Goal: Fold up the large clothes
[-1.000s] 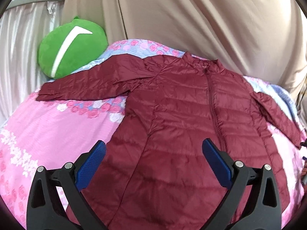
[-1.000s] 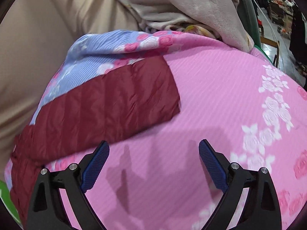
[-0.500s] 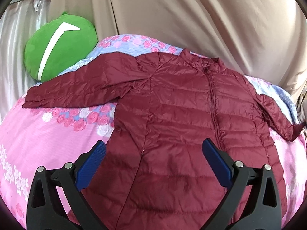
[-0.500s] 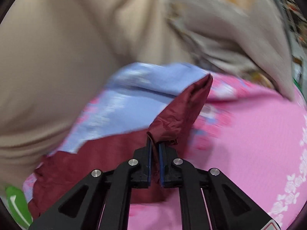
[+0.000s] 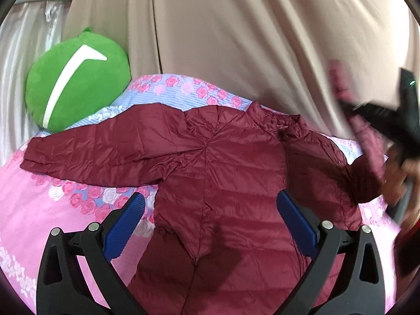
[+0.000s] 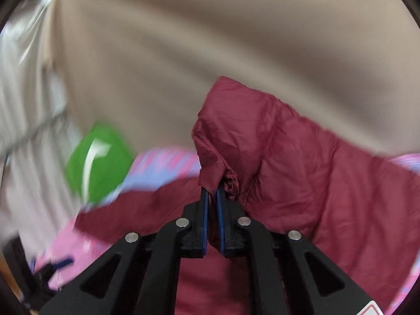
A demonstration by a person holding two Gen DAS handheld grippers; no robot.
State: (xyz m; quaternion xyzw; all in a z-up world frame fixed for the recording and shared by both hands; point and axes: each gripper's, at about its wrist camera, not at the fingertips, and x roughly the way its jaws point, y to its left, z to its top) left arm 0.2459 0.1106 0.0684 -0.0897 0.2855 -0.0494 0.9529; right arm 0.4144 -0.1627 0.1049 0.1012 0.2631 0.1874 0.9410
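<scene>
The left gripper is held wide apart and empty, angled down over the maroon jacket spread across the bed. The right gripper is raised, pinching the jacket's sleeve, its jaws easing apart slightly.

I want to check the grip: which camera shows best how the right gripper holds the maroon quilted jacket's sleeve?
The right wrist view: the right gripper pinches the maroon quilted jacket's sleeve sharply, up close. The left wrist view shows only a blurred sleeve at its right edge.
</scene>
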